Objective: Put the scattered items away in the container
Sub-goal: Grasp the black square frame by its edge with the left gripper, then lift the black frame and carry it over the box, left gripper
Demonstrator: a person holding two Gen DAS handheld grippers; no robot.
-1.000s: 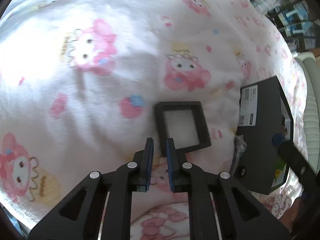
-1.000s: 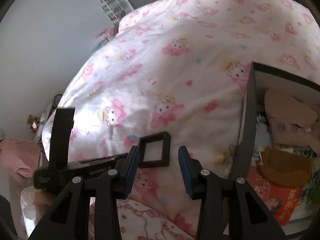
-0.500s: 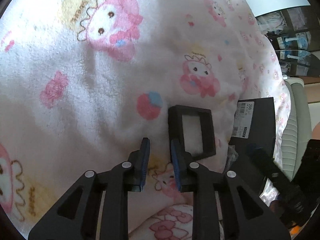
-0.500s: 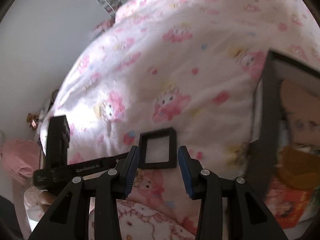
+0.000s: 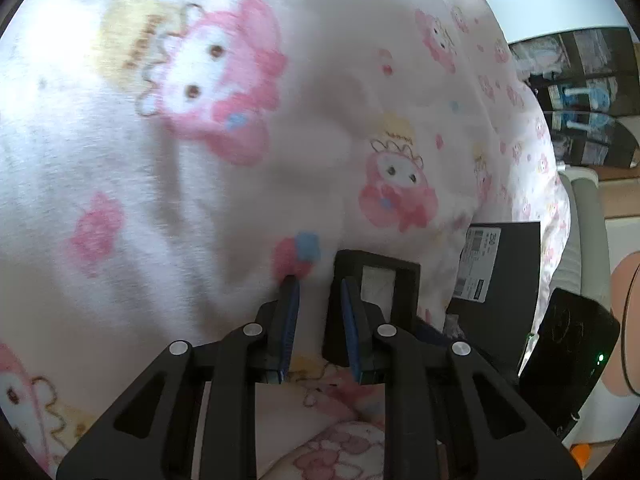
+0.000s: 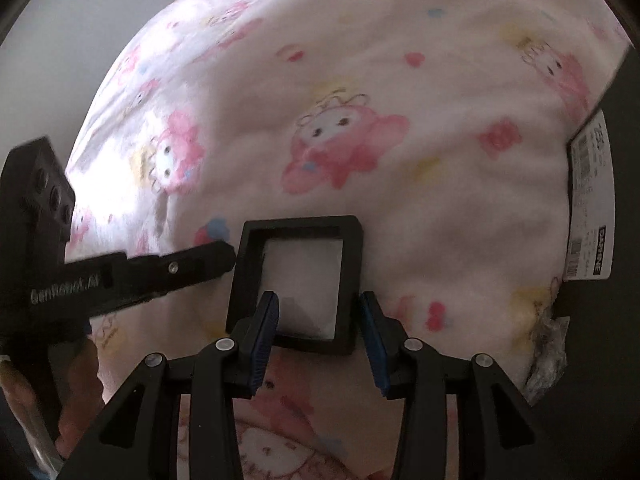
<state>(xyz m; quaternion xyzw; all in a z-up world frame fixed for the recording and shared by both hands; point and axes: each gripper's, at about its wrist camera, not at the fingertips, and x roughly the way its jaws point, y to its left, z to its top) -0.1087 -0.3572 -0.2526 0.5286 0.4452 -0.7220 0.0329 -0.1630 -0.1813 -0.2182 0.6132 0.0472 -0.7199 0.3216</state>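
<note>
Jaws of the right gripper (image 6: 319, 320) stood apart around the near right corner of a black square frame (image 6: 298, 280) lying on the pink cartoon blanket (image 6: 400, 80). Left gripper (image 5: 318, 308), slightly parted after opening, straddled its left edge beside the black box (image 5: 508, 272).

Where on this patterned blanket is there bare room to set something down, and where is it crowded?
Free: the blanket beyond the black frame, and the strip between the frame and the dark box. Crowded: around the frame, with the left tongs at one side and the right tongs straddling its near edge.
</note>
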